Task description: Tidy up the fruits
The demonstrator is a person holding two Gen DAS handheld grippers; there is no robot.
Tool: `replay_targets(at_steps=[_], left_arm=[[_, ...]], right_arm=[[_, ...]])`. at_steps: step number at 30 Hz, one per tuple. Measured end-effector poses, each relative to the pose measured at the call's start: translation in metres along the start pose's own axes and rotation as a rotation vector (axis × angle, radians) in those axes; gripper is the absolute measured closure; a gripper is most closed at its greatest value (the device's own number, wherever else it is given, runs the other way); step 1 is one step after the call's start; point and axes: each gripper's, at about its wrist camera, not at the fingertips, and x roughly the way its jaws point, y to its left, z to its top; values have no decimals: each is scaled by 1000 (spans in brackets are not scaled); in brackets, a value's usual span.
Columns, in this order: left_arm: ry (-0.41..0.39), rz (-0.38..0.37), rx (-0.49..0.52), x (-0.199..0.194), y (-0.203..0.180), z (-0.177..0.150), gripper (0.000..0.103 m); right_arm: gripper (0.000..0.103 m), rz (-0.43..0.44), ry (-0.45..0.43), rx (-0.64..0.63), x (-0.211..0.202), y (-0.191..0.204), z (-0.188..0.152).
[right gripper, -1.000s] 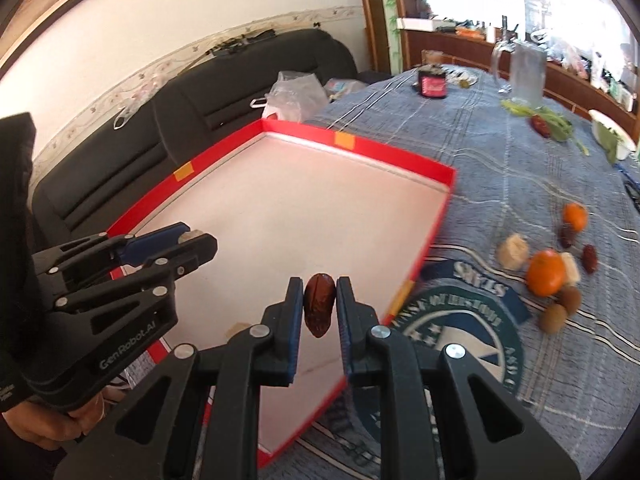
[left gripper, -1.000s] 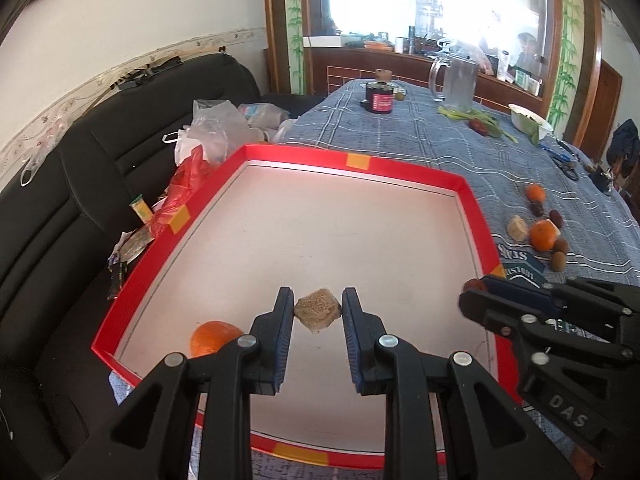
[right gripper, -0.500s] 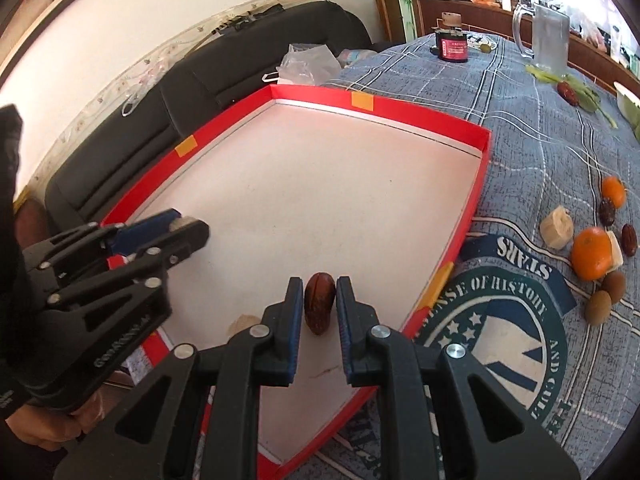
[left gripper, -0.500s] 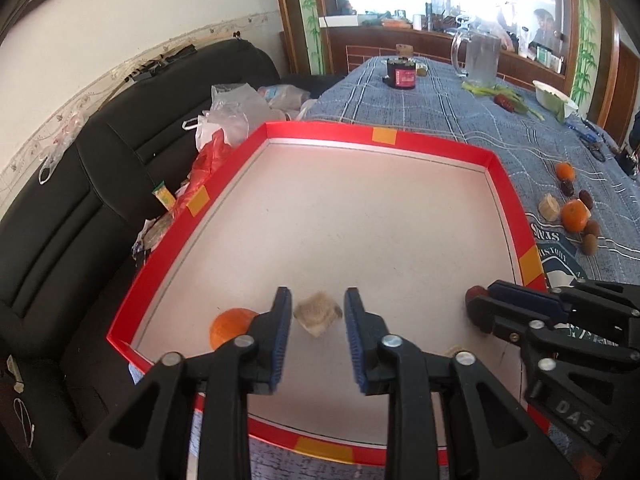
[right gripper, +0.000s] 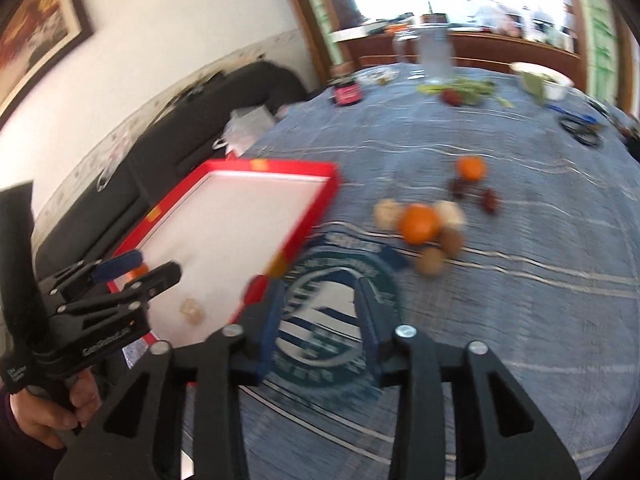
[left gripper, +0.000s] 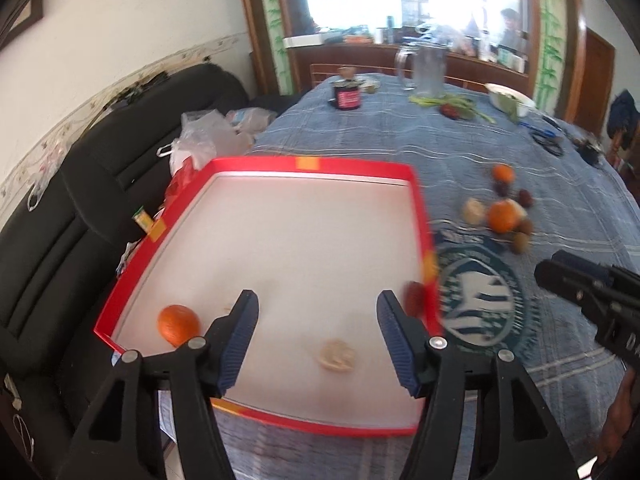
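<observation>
A red-rimmed white tray (left gripper: 420, 208) lies on the blue tablecloth. In it are an orange (left gripper: 178, 324), a pale lumpy fruit (left gripper: 338, 355) and a dark red-brown fruit (left gripper: 414, 298) by its right rim. My left gripper (left gripper: 316, 336) is open and empty above the tray's near end. My right gripper (right gripper: 318, 320) is open and empty over the round emblem on the cloth, to the right of the tray (right gripper: 320, 196). Several loose fruits, among them a large orange (right gripper: 418, 224), lie on the cloth to the right.
A black sofa (left gripper: 60, 216) with plastic bags runs along the table's left side. At the far end stand a glass pitcher (left gripper: 428, 68), a dark jar (left gripper: 346, 96), greens, a white bowl (left gripper: 510, 98) and scissors (left gripper: 546, 138).
Both grippers have opened. The left one let go of the pale fruit, the right one the dark fruit; both fruits now lie in the tray. The right gripper has swung right, off the tray.
</observation>
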Motion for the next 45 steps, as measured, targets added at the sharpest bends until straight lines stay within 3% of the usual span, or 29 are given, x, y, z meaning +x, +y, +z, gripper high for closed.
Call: replay_targets(at_steps=[9, 18, 23, 27, 34, 40, 45], left_arm=[[-35, -52, 116, -41, -53, -18, 39], [-100, -103, 194, -77, -94, -18, 36], [-138, -144, 243, -90, -123, -7, 36], [-158, -198, 296, -99, -155, 2, 35], [-190, -308, 401, -118, -217, 7, 35], [-185, -341, 472, -113, -242, 3, 30], [-134, -335, 452, -89, -242, 8, 30]], right_arm=[[63, -27, -86, 121, -62, -50, -24], [63, -83, -151, 136, -111, -64, -41], [63, -164, -205, 154, -148, -81, -50], [63, -281, -256, 188, -181, -105, -61], [63, -398, -337, 308, -244, -156, -81], [55, -402, -400, 413, -274, -187, -87], [55, -407, -402, 449, -270, -199, -88]])
